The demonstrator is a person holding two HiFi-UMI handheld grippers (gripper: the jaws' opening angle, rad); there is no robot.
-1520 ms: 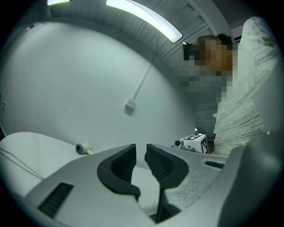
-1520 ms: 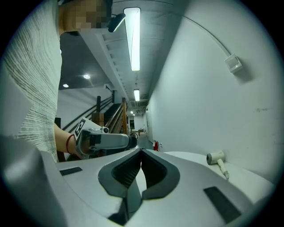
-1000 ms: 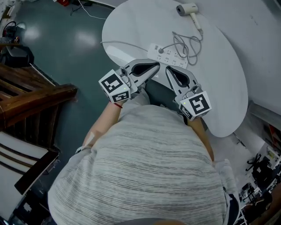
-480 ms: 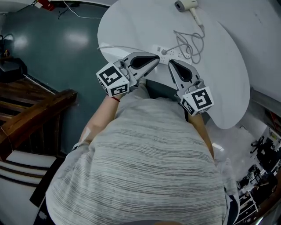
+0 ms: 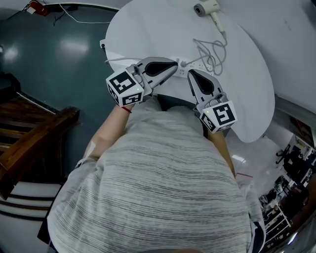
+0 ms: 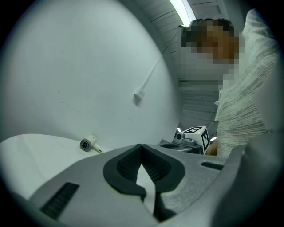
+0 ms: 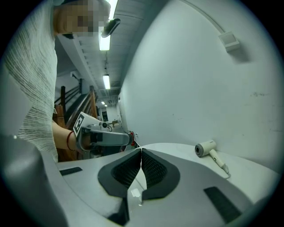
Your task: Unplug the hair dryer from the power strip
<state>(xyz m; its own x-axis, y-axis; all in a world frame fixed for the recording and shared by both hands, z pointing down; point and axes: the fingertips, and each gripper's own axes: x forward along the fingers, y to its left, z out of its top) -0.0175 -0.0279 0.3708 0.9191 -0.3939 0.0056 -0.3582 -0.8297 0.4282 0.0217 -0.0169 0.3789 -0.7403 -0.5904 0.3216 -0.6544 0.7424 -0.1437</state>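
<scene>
Both pairs of jaws are pressed together with nothing between them. On the left gripper (image 6: 141, 145) the dark ribbed pads meet at the tips, and on the right gripper (image 7: 141, 150) they do the same.

In the head view the two grippers are held side by side in front of the person's striped shirt (image 5: 163, 188). Their tips angle in toward each other at the near edge of the round white table (image 5: 247, 94).

The power strip (image 5: 200, 65) lies on the table just beyond the tips, partly covered by them. Whether either gripper touches it cannot be told.

The hair dryer (image 5: 207, 8) lies on its side at the far edge of the table, well apart from both grippers, close to the white wall (image 6: 80, 66). Its cord (image 5: 213, 47) leaves the handle and runs in loose loops toward the strip. A small plug (image 5: 183, 63) seems to stand at the strip's left part, though it is too small to be sure. A second thin white cable (image 5: 116, 61) leaves the strip to the left and goes off the table edge.

Each gripper view shows the other gripper to one side, and the hair dryer resting ahead on the tabletop. Left of the table is the dark green floor (image 5: 74, 44), with brown wooden steps (image 5: 34, 143) beside it.
</scene>
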